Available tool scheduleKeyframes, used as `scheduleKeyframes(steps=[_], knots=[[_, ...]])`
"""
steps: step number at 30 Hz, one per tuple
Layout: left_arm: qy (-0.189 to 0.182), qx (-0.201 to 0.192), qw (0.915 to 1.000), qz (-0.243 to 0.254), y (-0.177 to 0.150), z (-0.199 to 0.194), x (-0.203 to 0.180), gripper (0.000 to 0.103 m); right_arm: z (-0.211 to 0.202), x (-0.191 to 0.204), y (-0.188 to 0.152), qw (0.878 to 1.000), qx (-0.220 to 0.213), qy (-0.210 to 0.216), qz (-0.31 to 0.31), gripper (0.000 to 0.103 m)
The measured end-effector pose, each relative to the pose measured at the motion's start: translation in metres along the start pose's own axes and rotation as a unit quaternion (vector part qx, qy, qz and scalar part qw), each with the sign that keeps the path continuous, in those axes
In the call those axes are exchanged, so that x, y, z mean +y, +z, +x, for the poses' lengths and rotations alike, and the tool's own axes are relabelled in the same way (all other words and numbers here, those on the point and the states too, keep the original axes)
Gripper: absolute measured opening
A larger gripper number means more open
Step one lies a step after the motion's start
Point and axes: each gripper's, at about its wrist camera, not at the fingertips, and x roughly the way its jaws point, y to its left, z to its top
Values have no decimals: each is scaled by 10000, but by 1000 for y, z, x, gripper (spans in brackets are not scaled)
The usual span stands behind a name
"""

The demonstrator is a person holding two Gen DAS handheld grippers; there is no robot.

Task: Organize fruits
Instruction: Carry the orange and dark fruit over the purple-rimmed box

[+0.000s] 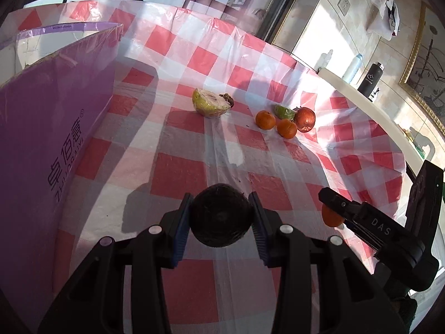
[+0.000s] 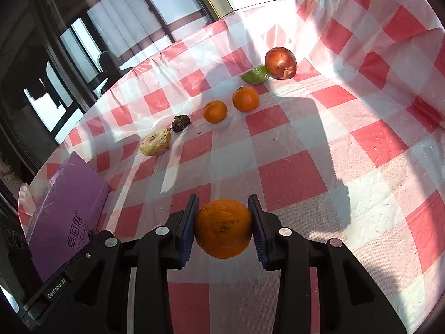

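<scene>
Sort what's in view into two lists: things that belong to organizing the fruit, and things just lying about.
Belongs to the job:
- dark round fruit in the left gripper
- orange in the right gripper
- two loose oranges
- red fruit
- green fruit
- cut pale fruit
- shrivelled dark piece
- purple box, probably

Lying about:
- black bottle
- white bottle

The tablecloth (image 2: 306,144) looks like thin shiny plastic, a bit crinkly; the purple box (image 1: 50,128) at the left looks like smooth cardboard; the orange (image 2: 223,228) has bumpy, dull skin; the red fruit (image 2: 280,63) at the upper right is glossy.
</scene>
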Motion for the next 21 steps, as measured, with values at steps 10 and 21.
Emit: scheduleKeyframes(steps=[10,21], knots=[[395,-253,9963,722,-21,-43,-14,41,-14,33,-21,9988,31,-53,-492,37],[388,-869,9930,702,7,-105,-20,41,-42,80,-15,9957,-234,280,-852,37]])
